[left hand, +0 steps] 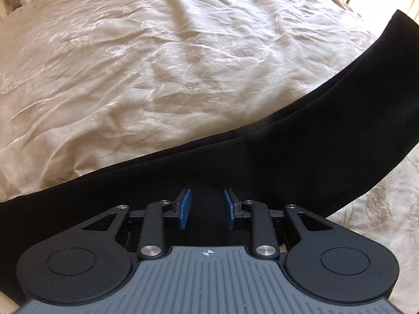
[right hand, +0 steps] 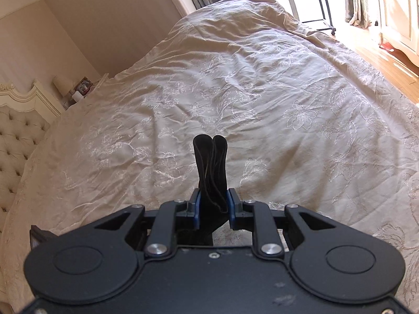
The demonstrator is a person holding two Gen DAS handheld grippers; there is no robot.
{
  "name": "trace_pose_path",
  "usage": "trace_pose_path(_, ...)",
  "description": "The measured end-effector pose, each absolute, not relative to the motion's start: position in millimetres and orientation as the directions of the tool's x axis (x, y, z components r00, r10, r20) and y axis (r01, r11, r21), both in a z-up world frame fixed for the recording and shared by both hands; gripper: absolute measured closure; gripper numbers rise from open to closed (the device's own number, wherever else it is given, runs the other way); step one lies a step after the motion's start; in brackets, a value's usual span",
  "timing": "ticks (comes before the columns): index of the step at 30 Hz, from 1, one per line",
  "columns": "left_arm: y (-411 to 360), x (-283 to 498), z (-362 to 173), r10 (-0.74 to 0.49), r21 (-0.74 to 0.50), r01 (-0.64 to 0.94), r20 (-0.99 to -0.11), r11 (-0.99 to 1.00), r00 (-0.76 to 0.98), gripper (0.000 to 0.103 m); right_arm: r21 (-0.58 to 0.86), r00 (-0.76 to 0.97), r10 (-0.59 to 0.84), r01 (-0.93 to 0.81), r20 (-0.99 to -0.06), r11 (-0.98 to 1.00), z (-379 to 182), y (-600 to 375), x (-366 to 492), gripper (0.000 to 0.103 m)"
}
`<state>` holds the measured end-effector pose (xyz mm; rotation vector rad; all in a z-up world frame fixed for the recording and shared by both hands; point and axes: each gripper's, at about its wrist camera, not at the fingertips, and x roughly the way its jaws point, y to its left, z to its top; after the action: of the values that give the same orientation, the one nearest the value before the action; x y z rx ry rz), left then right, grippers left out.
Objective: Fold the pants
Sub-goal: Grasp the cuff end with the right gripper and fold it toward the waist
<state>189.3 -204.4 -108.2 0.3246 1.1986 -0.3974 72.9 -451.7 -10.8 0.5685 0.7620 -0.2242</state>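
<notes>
Left gripper [left hand: 207, 209]: I see its jaws partly apart over the black pants [left hand: 262, 157]; grip unclear.
Pants axis: I read it running lower left to upper right across the bedspread [left hand: 157, 65].
Right gripper [right hand: 212, 206]: I hold it clamped on a bunched pants end [right hand: 210, 162].

Black linkage arms, silver screws, blue fingers [left hand: 185, 208], grey ribbed housing.
</notes>
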Motion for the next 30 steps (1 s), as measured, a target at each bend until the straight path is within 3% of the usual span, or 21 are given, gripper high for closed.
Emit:
trace_pose_path(7, -94, 198, -84, -0.128, -0.026, 0.325, -0.946, 0.945, 0.296, 0.076, 0.235, 0.732, -0.05, 0.282, -0.68, 0.93, 35, -343, 86, 0.082)
trace_pose_path(11, -28, 199, -81, -0.113, -0.033, 0.269, -0.951, 0.963, 0.289, 0.076, 0.132, 0.735, -0.042, 0.178, -0.677, 0.975, 34, -255, 102, 0.082)
trace_pose_path(17, 49, 200, -84, -0.08, -0.027, 0.195, -0.961, 0.98, 0.266, 0.076, 0.021, 0.658, -0.007, 0.034, -0.753, 0.999, -33, -127, 129, 0.082)
trace_pose_path(22, 88, 198, -89, -0.072, -0.025, 0.188, -0.966, 0.982, 0.247, 0.076, -0.04, 0.564, -0.045, 0.021, -0.825, 0.999, -95, -65, 142, 0.082)
trace_pose_path(25, 103, 197, -92, -0.072, -0.029, 0.179, -0.968, 0.983, 0.239, 0.076, -0.047, 0.551, -0.069, 0.053, -0.832, 0.997, -106, -60, 147, 0.081)
trace_pose_path(26, 106, 198, -92, -0.072, -0.03, 0.174, -0.969, 0.984, 0.237, 0.076, -0.032, 0.55, -0.053, 0.048, -0.834, 0.998, -107, -59, 147, 0.075)
trace_pose_path(28, 108, 199, -91, -0.077, -0.039, 0.159, -0.968, 0.987, 0.237, 0.076, 0.012, 0.565, 0.004, 0.01, -0.825, 1.0, -100, -59, 145, 0.068)
trace_pose_path(30, 106, 202, -88, -0.092, -0.057, 0.147, -0.965, 0.988, 0.245, 0.076, 0.108, 0.591, 0.12, -0.055, -0.798, 0.993, -86, -60, 136, 0.07)
